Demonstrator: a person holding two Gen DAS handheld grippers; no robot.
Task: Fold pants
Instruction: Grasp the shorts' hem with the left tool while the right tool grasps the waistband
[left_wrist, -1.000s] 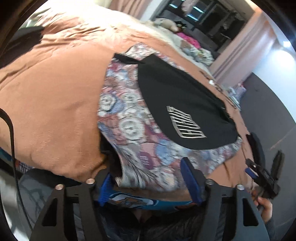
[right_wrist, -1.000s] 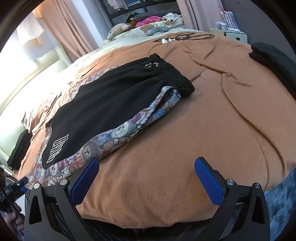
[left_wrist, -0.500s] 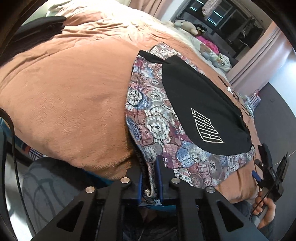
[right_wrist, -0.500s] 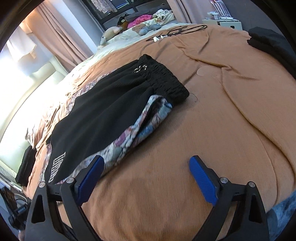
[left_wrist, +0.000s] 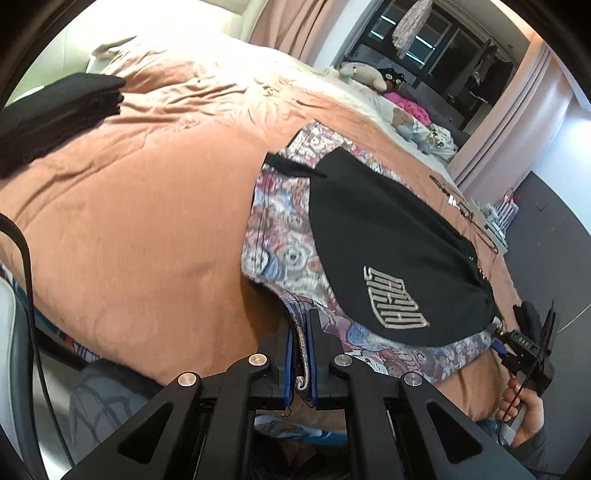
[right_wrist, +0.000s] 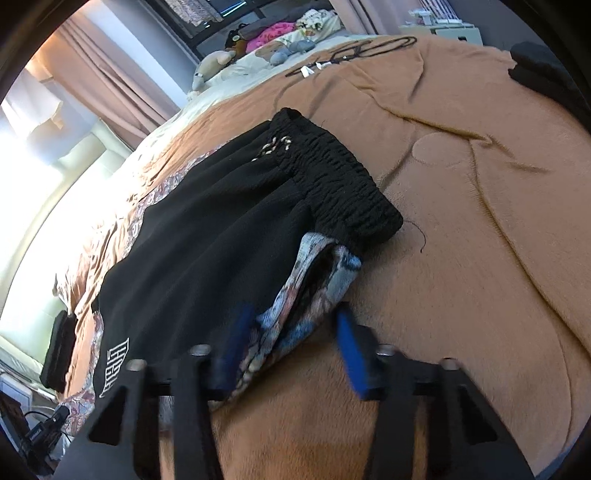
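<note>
Pants (left_wrist: 388, 236) lie flat on the brown blanket (left_wrist: 140, 206) covering the bed, near its front edge: black panels over a woven patterned fabric with small bear faces. A pale outlined logo (left_wrist: 393, 301) sits on the black panel close to the hem; the letters are stylised and I cannot read them with confidence. The gathered black waistband (right_wrist: 343, 181) with its drawcord ends points toward the far side in the right wrist view. Left gripper (left_wrist: 301, 350): blue pads closed together on the patterned hem edge, cloth pinched between them and raised slightly off the blanket. Right gripper (right_wrist: 291, 339): jaws have just been closing, the patterned side edge below the waistband sits between the blue fingers (right_wrist: 349, 347); motion blur, so cannot tell whether the pads press the cloth yet. The person's hand (left_wrist: 524, 410) shows at the lower right of the left wrist view, holding the other gripper. Surroundings: a folded black stack (left_wrist: 55, 110) on the blanket well apart to the left, a dark cord (right_wrist: 354, 50) lying near the far edge, soft toys (right_wrist: 218, 62) and bright clothes beyond, pink curtains (right_wrist: 110, 85) behind. Open blanket lies to the left of the pants and to the right of the waistband; nothing rests on the pants.
</note>
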